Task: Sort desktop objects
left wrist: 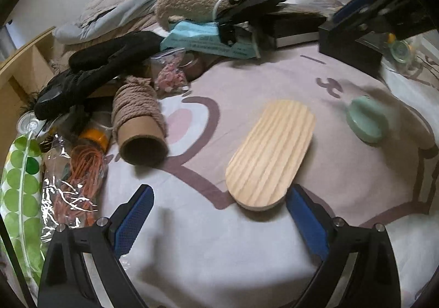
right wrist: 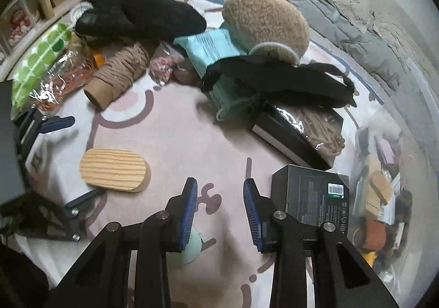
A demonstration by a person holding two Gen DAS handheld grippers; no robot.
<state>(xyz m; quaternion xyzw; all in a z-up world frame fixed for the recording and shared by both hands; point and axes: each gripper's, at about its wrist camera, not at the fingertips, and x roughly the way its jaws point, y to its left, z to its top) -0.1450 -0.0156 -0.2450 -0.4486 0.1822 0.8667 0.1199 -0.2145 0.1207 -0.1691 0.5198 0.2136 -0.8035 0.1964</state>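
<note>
An oval wooden board (left wrist: 270,155) lies on the patterned sheet; its near end is between my left gripper's (left wrist: 219,206) open, empty blue pads. It also shows in the right wrist view (right wrist: 115,170) at the left. A pale green oval dish (left wrist: 367,119) lies to its right, and sits under my right gripper's left finger (right wrist: 189,249). My right gripper (right wrist: 219,199) is open and empty above the sheet, beside a black box (right wrist: 315,202). A spool of tan cord (left wrist: 140,121) lies at the left, also seen in the right wrist view (right wrist: 118,74).
A pile at the back holds black fuzzy items (right wrist: 142,18), a tan plush (right wrist: 264,22), a teal packet (right wrist: 214,45), a black cloth (right wrist: 277,77) and a black tray with rope (right wrist: 301,129). Bagged orange cord (left wrist: 79,184) and a green dotted bag (left wrist: 19,184) lie left. A clear bin (right wrist: 384,198) stands right.
</note>
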